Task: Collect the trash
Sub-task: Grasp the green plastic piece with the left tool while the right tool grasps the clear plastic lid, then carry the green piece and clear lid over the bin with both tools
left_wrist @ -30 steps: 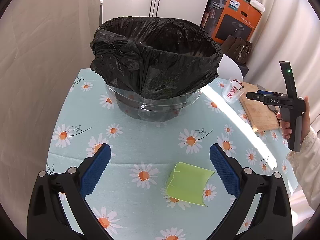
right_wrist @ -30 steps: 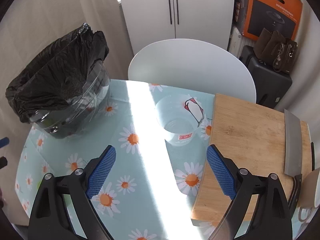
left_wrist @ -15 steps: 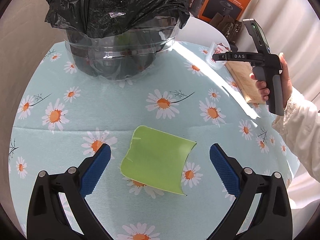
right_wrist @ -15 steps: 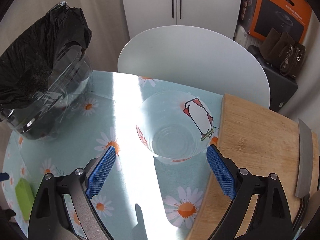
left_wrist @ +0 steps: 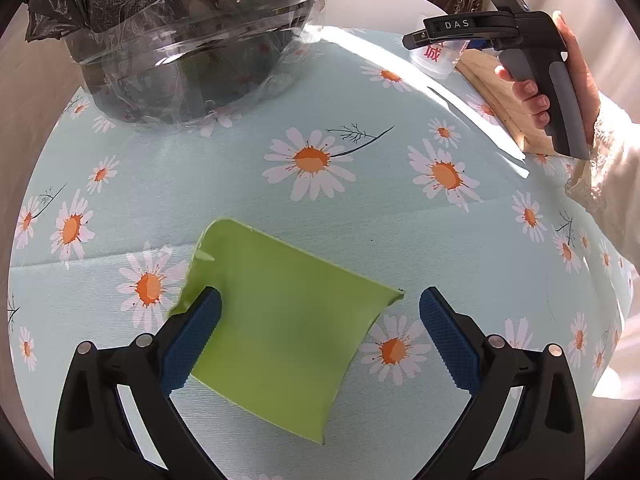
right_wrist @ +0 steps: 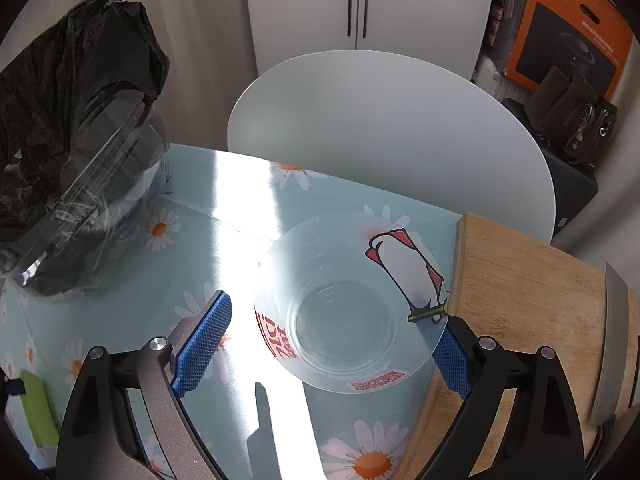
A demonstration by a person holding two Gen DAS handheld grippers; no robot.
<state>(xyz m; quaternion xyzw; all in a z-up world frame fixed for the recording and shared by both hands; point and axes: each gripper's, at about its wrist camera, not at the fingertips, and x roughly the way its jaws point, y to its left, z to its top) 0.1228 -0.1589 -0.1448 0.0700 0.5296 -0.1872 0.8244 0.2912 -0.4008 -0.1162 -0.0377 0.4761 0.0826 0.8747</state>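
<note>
Change, left side: I have brought the left gripper (left_wrist: 320, 320) down over the green card (left_wrist: 280, 332). 1 second ago the card was small and low in the left wrist view; now it fills the lower middle of the frame, and the bin has slid up to the top edge.
Change, right side: the plastic cup (right_wrist: 348, 304) was small in the middle of the right wrist view 1 second ago; now it sits large between the blue pads.
Meaning for the task: I judge that both pieces of trash are now within reach, and that closing on them is the step in hand. Nothing is lifted yet.
Left claw: released. The left pad (left_wrist: 192, 340) overlaps the card's left edge and the right pad stands clear of it.
Right gripper (right_wrist: 332, 340): released and wide. The cup's rim seems to meet the right pad; I cannot tell if it really touches.
Card, place: flat on the daisy tablecloth (left_wrist: 400, 220), well below the lined bin (left_wrist: 192, 40) at upper left.
Card, long axis: it runs from upper left to lower right, with curled edges.
Cup, direction: upright, mouth toward the camera, just left of the wooden board (right_wrist: 528, 280).
</note>
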